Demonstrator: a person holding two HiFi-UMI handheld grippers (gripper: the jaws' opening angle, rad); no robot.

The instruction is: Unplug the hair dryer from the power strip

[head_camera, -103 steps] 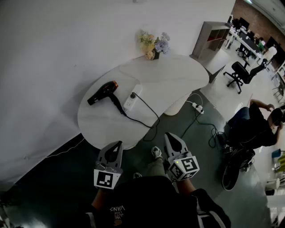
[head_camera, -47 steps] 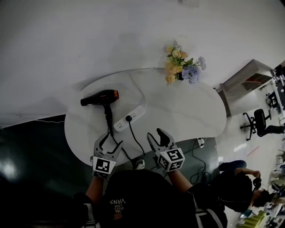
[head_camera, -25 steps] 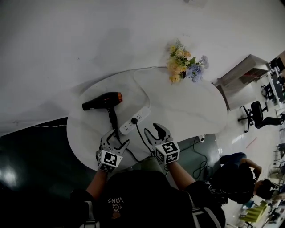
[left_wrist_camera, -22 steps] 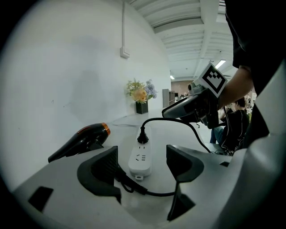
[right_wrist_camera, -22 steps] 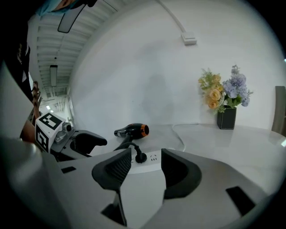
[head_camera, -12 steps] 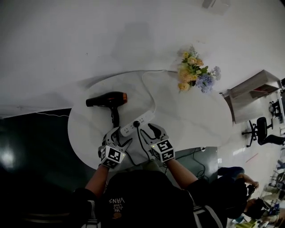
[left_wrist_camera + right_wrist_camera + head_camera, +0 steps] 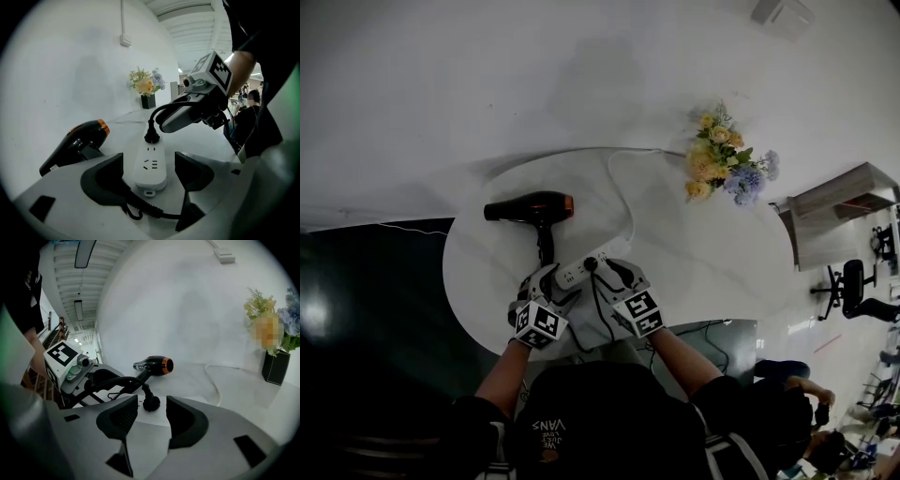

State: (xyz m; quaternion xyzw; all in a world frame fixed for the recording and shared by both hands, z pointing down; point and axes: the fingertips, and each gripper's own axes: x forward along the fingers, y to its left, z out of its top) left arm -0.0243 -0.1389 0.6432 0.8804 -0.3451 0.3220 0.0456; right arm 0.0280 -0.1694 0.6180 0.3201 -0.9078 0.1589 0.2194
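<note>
A black hair dryer [image 7: 531, 206] with an orange ring lies on the round white table [image 7: 703, 244]. Its black plug [image 7: 590, 265] sits in the white power strip [image 7: 579, 271]. My left gripper [image 7: 551, 279] is open, its jaws on either side of the strip's near end [image 7: 150, 172], not touching it. My right gripper [image 7: 614, 273] is open too; in its own view the plug [image 7: 151, 402] stands just beyond the gap between its jaws. The dryer's black cord [image 7: 140, 208] curls on the table under my left gripper [image 7: 149, 164].
A vase of flowers [image 7: 727, 169] stands at the table's far right. The strip's white cable [image 7: 623, 187] loops across the table towards the wall. A shelf unit [image 7: 844, 202] and an office chair [image 7: 853, 286] stand off to the right.
The person has come up to the table. Both grippers have moved forward from its near edge to the power strip, the left to its end, the right to the plug.
</note>
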